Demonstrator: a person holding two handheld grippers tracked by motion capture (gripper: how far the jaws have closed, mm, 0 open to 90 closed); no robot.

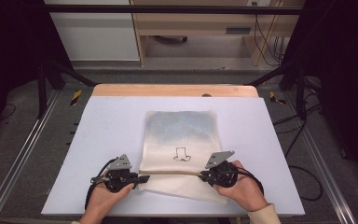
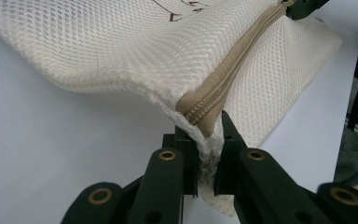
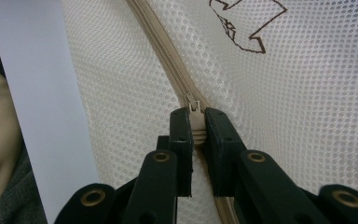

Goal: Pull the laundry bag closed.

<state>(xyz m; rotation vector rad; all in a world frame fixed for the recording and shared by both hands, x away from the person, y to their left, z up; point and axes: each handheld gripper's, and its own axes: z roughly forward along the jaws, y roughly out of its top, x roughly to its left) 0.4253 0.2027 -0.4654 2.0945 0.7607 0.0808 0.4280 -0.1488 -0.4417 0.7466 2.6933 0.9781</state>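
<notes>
A cream mesh bag lies flat on the white table, with a small line drawing on it and a tan zipper running across its near end. At the zipper's left end my left gripper is shut on the bag's edge; in the left gripper view its jaws pinch the mesh edge just below the zipper's end. My right gripper is at the zipper's right end. Its jaws are shut on the zipper pull, with the slider just beyond them.
A wooden strip borders the table's far edge. Metal rails run along both sides on the grey floor. Cables trail at the right. A white cabinet and a wooden shelf unit stand beyond the table.
</notes>
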